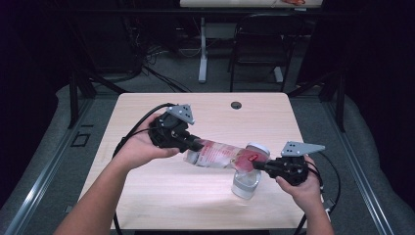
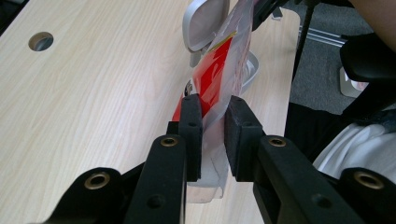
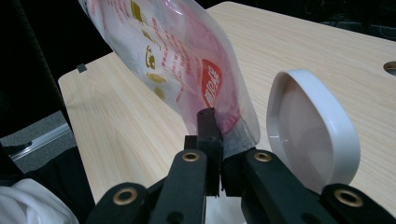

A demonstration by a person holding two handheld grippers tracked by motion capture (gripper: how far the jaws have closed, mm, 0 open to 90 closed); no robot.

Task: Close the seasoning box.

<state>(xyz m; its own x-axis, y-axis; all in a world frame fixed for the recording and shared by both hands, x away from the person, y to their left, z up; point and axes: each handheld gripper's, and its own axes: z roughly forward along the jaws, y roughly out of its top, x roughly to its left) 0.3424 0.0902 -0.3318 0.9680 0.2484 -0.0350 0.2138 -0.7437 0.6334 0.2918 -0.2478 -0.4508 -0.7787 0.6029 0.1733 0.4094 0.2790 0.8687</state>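
Note:
A clear plastic pouch (image 1: 219, 154) with red and white print hangs between my two grippers above the table. My left gripper (image 1: 196, 144) is shut on its left end; in the left gripper view the jaws (image 2: 214, 105) pinch the pouch (image 2: 219, 70). My right gripper (image 1: 256, 165) is shut on the other end, and the right gripper view has the jaws (image 3: 219, 137) clamped on the pouch (image 3: 177, 51) at its bottom edge. Under that end stands a clear jar (image 1: 244, 184) with its white hinged lid (image 1: 258, 148) tipped open. The lid (image 3: 313, 135) stands upright just right of my right jaws.
The light wooden table (image 1: 147, 196) has a round cable hole (image 1: 236, 105) near its far edge. Beyond the table stand a black chair (image 1: 259, 44) and a desk leg (image 1: 202, 49). Cables trail from both grippers.

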